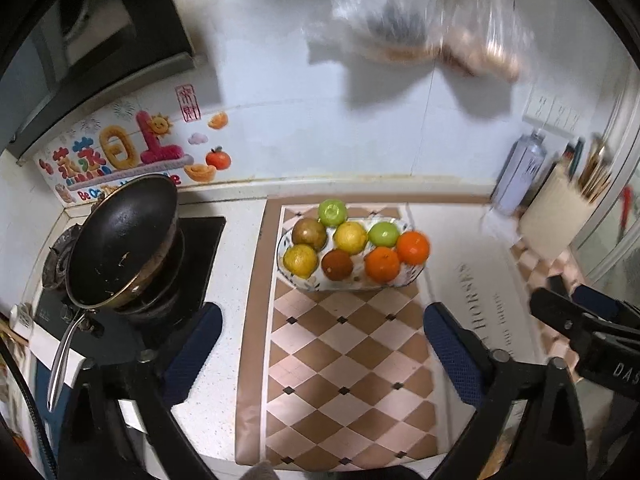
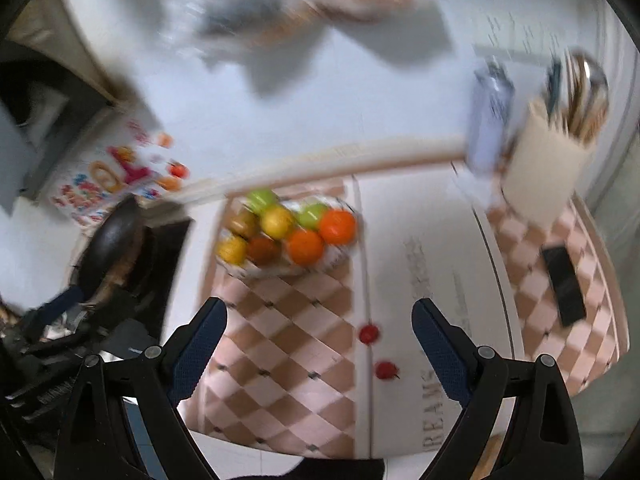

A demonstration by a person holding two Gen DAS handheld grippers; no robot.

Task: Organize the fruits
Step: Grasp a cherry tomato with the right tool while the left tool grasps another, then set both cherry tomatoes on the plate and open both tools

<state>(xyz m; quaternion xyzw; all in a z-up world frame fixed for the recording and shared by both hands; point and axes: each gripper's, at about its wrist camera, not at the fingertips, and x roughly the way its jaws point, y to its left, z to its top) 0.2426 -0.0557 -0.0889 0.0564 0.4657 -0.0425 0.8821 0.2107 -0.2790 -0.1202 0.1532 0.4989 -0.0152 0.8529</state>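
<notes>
An oval patterned plate [image 1: 412, 276] sits at the back of a checkered mat [image 1: 344, 380] and holds several fruits: two oranges [image 1: 383, 265], two green apples [image 1: 332, 212], two lemons [image 1: 350, 237] and brown fruits [image 1: 337, 265]. My left gripper [image 1: 320, 344] is open and empty, above the mat in front of the plate. My right gripper [image 2: 320, 344] is open and empty; the plate [image 2: 336, 258] lies ahead to its left. Two small red fruits [image 2: 368, 333] [image 2: 385, 370] lie on the mat between its fingers. The right gripper shows at the left wrist view's right edge [image 1: 576, 320].
A black wok [image 1: 120, 240] sits on the stove at left. A utensil holder [image 2: 548, 172] and a bottle [image 2: 490, 120] stand at the back right. A dark flat object [image 2: 564, 284] lies on the right mat. Plastic bags [image 1: 424, 20] hang on the wall.
</notes>
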